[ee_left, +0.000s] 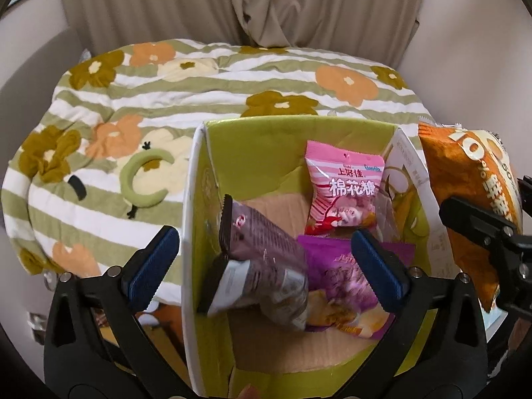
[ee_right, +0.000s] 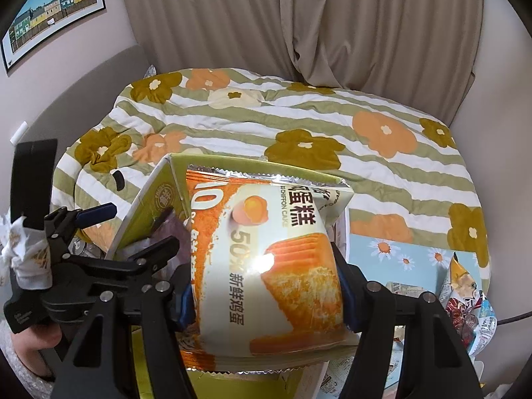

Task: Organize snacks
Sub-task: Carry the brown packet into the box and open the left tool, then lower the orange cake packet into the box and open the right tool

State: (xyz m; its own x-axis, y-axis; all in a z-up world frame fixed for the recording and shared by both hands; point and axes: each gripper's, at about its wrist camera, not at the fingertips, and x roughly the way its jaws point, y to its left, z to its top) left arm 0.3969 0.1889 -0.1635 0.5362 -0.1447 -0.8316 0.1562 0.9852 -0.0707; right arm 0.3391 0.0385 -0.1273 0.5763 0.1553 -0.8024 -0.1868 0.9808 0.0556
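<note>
The right gripper [ee_right: 266, 286] is clamped on an orange chiffon cake bag [ee_right: 269, 266] over the green cardboard box [ee_left: 199, 199], while the left gripper [ee_left: 266, 259], fingers apart, straddles the box's left wall.

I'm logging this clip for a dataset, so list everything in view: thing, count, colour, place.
Cardboard box: 1, lime green and white, on the bed, open top.
Marshmallow packet: 1, pink, inside the box at the back.
Purple snack packet: 1, purple, inside the box, lowest.
Grey-brown snack packet: 1, leaning on the box's left wall.
Chiffon cake bag: 1, orange and cream, held above the box.
Quilt: 1, green-white stripes with flowers, covering the bed.
Curtain: beige, behind the bed.
Poster: 1, coloured houses, on the wall.
More snack packets: mixed colours, right of the box; count unclear.
Left gripper: black, blue fingers, open over the box.
Right gripper: black, shut on the cake bag.
</note>
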